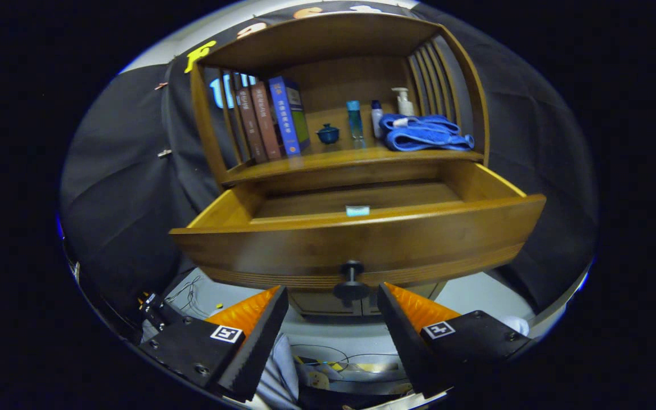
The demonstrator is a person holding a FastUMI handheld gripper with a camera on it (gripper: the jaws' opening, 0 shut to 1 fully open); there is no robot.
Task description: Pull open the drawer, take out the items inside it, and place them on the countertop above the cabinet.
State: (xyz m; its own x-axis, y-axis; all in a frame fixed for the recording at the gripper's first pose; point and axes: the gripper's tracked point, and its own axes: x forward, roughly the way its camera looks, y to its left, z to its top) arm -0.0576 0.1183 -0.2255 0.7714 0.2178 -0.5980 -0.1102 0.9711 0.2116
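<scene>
My gripper [332, 296] wide open, knob [352, 280] between fingers, untouched. Drawer [356, 239] pulled out, small pale item [357, 210] inside. Countertop [356, 156] holds books [271, 119], bottles [354, 121], blue towel [425, 134]. Cables [328, 359] on floor.

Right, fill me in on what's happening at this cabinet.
A person's handheld tongs are open, fingers apart on either side of the drawer knob without pressing it. The wooden drawer is pulled out. A small pale blue item lies inside, not yet taken out. The countertop above holds books, bottles and a blue towel.
</scene>
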